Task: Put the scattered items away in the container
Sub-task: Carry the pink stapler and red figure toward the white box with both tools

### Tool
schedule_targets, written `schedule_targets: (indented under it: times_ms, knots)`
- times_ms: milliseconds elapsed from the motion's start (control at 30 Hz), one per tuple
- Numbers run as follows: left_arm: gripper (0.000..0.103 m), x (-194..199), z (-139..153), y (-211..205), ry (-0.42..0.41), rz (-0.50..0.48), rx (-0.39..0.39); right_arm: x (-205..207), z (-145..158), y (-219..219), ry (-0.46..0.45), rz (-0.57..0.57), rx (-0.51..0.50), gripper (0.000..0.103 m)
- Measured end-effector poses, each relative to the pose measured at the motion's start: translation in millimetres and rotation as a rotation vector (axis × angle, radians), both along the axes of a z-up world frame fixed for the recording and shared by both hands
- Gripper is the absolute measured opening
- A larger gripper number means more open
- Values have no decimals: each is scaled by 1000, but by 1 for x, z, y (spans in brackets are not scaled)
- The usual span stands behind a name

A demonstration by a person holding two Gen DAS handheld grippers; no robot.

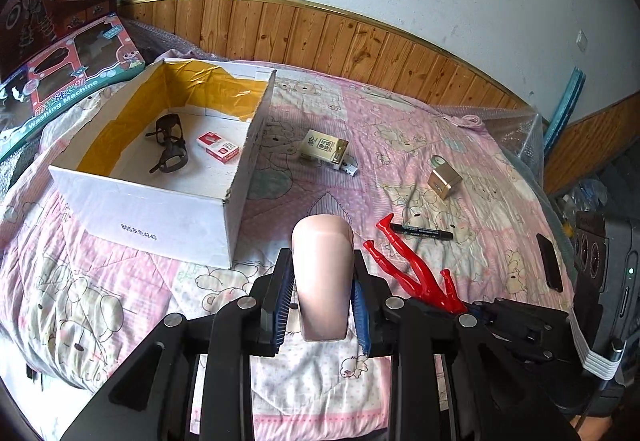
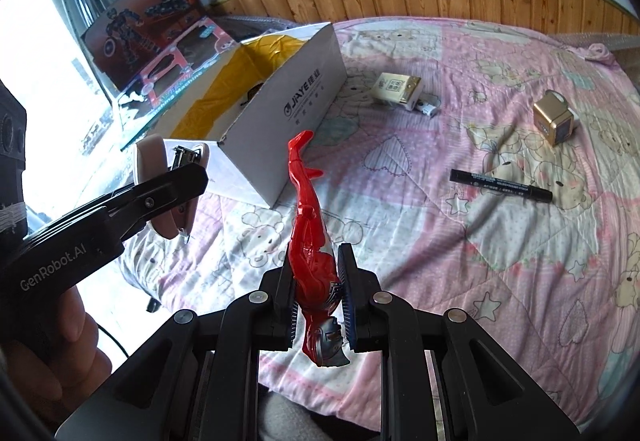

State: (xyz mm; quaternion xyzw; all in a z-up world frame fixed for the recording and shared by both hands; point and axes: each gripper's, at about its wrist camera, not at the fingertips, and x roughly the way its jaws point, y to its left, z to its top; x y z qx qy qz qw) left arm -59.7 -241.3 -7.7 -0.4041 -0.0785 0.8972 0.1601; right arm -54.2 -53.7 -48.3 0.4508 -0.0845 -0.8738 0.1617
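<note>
Covering the bed: pink bear-print quilt [image 1: 420,145].
Container: white cardboard box [image 1: 152,217], open-topped, on the quilt's left part; black goggles [image 1: 168,143] and red-and-white card pack [image 1: 218,149] lie inside.
Left gripper [image 1: 322,301]: fingers clamped on a pale pink stapler [image 1: 322,273], just right of the box's near corner.
Right gripper [image 2: 318,301]: fingers gripping a red toy figure [image 2: 310,233], legs pointing forward.
Loose on quilt: beige carton [image 1: 324,147], gold cube [image 1: 444,181], black marker [image 1: 422,232].

Quilted bed [image 1: 400,129]: box [image 1: 152,217], marker [image 1: 422,232]
</note>
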Motion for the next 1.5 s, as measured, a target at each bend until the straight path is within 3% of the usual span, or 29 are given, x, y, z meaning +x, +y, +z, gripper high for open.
schedule_targets:
  times_ms: [800, 1500]
  knots:
    - [28, -11, 26, -71, 40, 111, 98, -25, 33, -66, 63, 136, 75, 19]
    - [28, -36, 40, -104, 64, 172, 109, -56, 59, -109, 106, 225, 95, 19]
